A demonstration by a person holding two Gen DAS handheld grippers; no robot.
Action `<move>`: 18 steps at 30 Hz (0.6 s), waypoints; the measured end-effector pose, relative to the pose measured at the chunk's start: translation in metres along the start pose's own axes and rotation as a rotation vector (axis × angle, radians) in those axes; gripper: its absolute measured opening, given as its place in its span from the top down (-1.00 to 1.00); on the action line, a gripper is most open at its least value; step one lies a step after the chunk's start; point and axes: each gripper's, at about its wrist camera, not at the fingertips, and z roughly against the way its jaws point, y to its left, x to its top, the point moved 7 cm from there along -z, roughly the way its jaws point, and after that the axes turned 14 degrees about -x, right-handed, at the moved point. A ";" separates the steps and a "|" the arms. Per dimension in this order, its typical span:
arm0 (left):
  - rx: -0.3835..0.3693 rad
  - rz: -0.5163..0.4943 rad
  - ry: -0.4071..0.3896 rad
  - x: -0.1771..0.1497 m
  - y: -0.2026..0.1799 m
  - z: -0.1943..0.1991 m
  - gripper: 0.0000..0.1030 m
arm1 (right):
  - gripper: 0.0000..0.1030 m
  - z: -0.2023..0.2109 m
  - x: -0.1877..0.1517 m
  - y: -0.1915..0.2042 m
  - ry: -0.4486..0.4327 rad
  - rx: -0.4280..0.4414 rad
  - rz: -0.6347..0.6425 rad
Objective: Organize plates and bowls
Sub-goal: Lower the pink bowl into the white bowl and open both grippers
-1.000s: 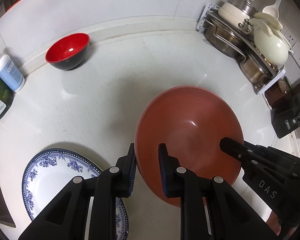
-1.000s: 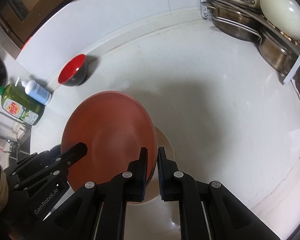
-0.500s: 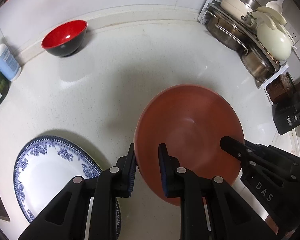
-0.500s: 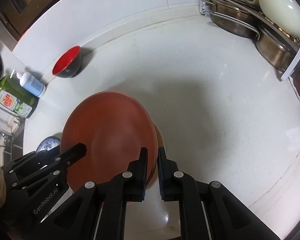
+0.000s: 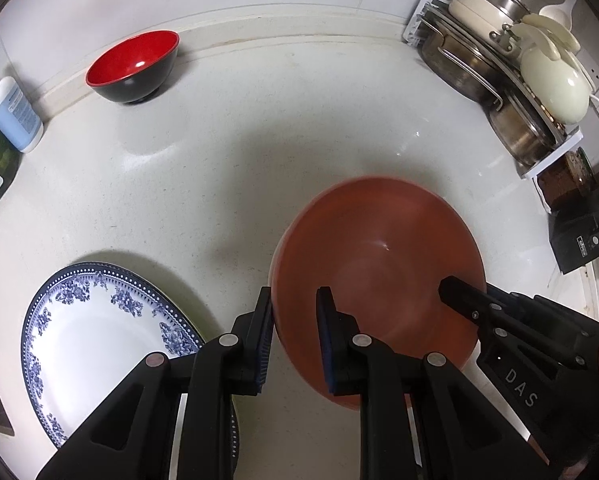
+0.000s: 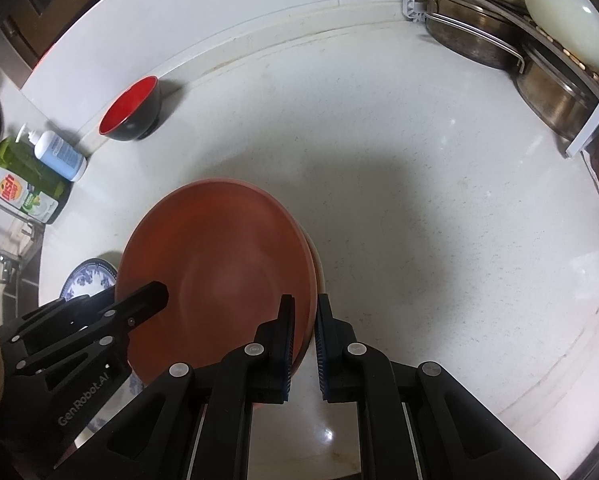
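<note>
Both grippers pinched the same terracotta plate by opposite edges — a two-handed carry that looked meant to keep the wide, shallow dish level over the white bench. The left gripper was closed on the plate's rim at about nine o'clock in its own view, one finger outside the edge and one over the inner face; the plate filled the space from twelve to three o'clock ahead of it. The right gripper was pressed nearly together on the rim at the plate's three o'clock side, the plate spreading away toward ten o'clock. A paler rim showed just beneath that edge, though what it belonged to I could not tell. The blue-and-white plate lay on the bench at eight o'clock of the left gripper — a likely stacking spot — and the red-and-black bowl stood well apart at eleven o'clock.
</note>
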 end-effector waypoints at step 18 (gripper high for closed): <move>0.031 -0.006 -0.057 0.009 0.004 0.012 0.15 | 0.43 0.005 0.003 -0.004 -0.037 0.002 -0.005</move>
